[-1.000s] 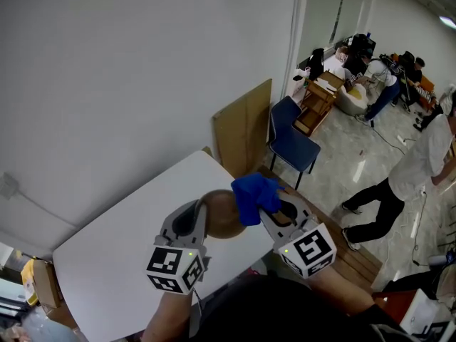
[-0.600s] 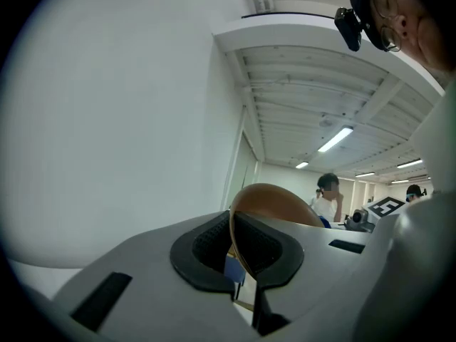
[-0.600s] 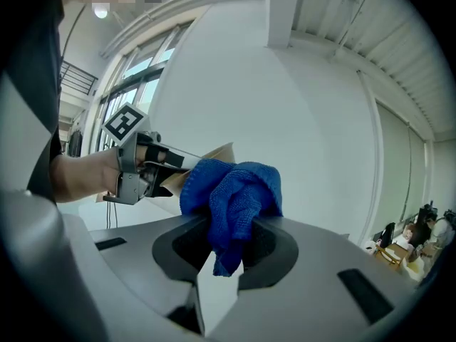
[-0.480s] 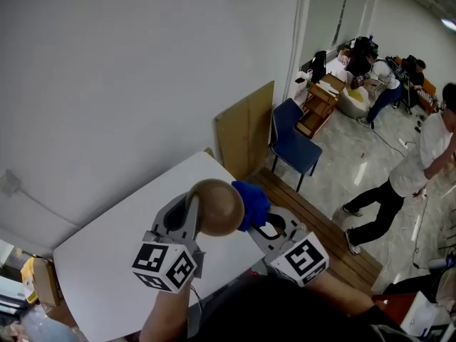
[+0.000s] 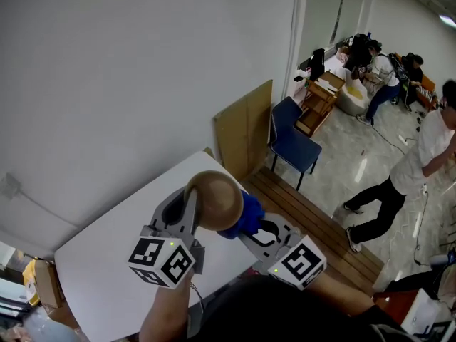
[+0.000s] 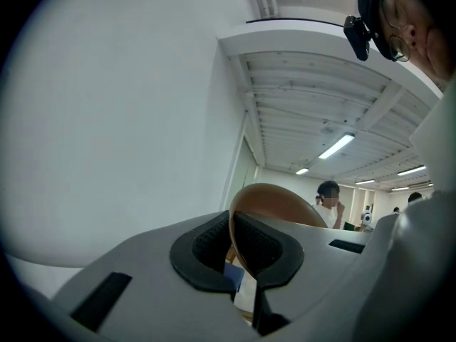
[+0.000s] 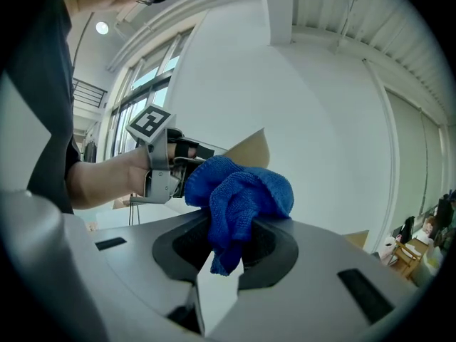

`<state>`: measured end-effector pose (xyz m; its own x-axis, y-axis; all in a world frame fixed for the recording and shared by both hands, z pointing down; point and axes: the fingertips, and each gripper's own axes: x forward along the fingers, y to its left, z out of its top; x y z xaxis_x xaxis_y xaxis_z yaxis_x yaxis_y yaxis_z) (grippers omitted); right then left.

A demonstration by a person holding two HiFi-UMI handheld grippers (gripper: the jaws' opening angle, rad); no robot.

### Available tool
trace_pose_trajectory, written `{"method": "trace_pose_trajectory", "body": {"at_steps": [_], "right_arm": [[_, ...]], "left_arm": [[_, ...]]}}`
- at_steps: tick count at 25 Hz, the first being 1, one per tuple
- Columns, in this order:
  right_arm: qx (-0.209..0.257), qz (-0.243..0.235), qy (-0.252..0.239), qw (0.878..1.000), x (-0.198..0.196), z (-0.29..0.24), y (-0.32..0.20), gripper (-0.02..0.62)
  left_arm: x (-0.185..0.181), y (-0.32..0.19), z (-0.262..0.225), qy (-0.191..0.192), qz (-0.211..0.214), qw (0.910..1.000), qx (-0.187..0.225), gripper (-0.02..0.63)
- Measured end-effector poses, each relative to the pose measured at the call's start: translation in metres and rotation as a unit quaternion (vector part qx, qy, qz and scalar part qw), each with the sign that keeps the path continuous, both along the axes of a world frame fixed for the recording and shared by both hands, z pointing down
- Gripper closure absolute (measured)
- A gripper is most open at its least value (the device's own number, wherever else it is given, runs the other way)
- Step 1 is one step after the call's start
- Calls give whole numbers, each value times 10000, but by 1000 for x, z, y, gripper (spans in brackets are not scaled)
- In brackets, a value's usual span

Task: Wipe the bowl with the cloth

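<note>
A brown bowl point(image 5: 214, 199) is held up on its side above the white table point(image 5: 107, 230), its rounded underside toward the head view. My left gripper point(image 5: 188, 211) is shut on its rim. In the left gripper view the rim of the bowl point(image 6: 278, 204) runs down between the two dark pads of that gripper point(image 6: 234, 251). My right gripper point(image 5: 251, 228) is shut on a bunched blue cloth point(image 5: 246, 216), which lies against the bowl's lower right side and is partly hidden by it. The right gripper view has the cloth point(image 7: 241, 194) bulging out of the gripper point(image 7: 224, 244), with the left gripper point(image 7: 169, 164) just beyond.
A cardboard sheet point(image 5: 244, 130) leans on the wall past the table's far corner, with a blue chair point(image 5: 291, 142) beside it. Wooden boards point(image 5: 310, 216) lie along the table's right side. Several people point(image 5: 410, 169) stand or sit further off at the right.
The left gripper has raised the bowl and turned its underside toward the camera. The cloth has slid from the bowl's upper right down and left, tucking behind its lower right side.
</note>
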<state>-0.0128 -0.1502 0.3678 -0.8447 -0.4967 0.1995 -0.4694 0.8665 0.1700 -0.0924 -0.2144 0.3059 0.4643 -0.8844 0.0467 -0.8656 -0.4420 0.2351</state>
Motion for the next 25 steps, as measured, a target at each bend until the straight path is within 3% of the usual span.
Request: {"method": "trace_pose_trajectory", "body": {"at_steps": [15,21,25], "right_arm": [[-351,-999,-577,9927,-30,-2,28,523],[-452,-1259,-1103,9849,-30,-11,32,523],[-510,-1208,-1326,9825,-21,-15,31,523]], "left_arm": [[34,11,-21,86,848,9963,-53,587],[60,35,-27,214,1873,9817,-267,586],[72,53,-30,-33,2428,9696,-304,587]]}}
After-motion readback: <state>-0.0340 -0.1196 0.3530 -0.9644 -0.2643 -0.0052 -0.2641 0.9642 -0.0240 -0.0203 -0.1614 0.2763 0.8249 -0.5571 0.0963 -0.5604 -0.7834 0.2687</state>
